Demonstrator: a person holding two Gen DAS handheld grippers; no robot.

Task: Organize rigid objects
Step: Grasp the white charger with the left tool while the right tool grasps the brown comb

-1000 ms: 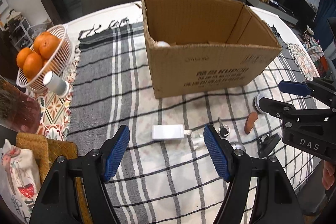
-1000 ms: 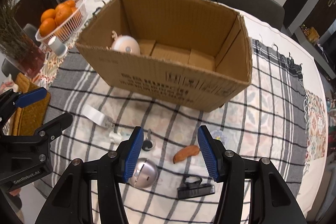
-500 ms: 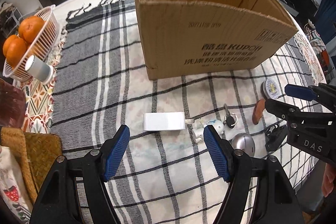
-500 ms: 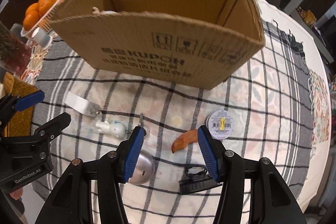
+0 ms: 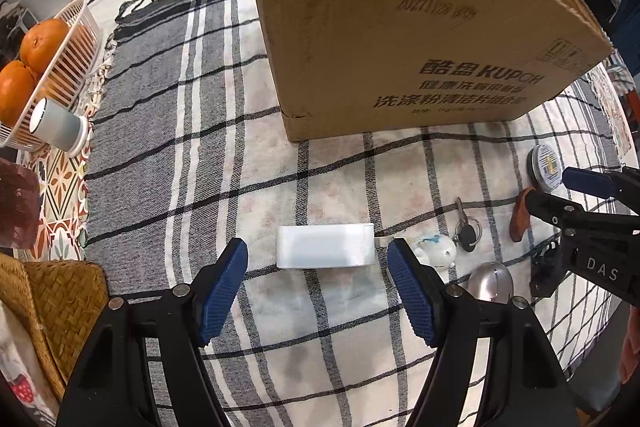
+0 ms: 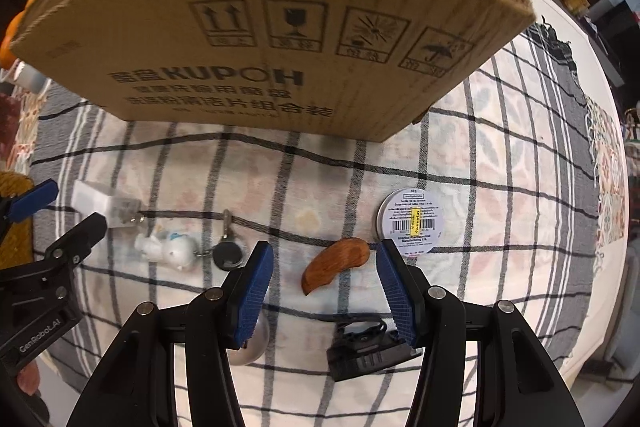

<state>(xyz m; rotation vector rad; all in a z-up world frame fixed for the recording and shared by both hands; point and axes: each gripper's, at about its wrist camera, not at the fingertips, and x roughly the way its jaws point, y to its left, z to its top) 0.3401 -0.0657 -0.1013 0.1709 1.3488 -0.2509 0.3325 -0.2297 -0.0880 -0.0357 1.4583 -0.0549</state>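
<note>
Both grippers are spread wide and holding nothing. The left gripper (image 5: 318,281) has its blue pads on either side of the white block (image 5: 326,246), which lies flat on the plaid cloth (image 5: 208,155) just ahead of the tips, with a visible gap on each side, so no contact. The right gripper (image 6: 325,281) is the same story: its pads straddle the curved wooden piece (image 6: 335,265), not touching it.

The rest of the small stuff lies in a loose row on the cloth in front of the cardboard box (image 6: 272,39): a little white figurine (image 6: 170,251) just right of the block, a key with a black fob (image 6: 228,247) next to that, then the wooden piece, then a round tin (image 6: 410,223) that the wooden piece nearly touches. Closer in, a silver dome (image 5: 490,281) and a black clip (image 6: 368,349) sit partly under the right gripper's fingers.

There's an open strip of cloth between the row of items and the box's near wall, which rises tall in front of both cameras. Off to the left, well apart, a white basket (image 5: 68,67) of oranges (image 5: 42,43) and a small white cup (image 5: 56,125) sit near the cloth's edge.
</note>
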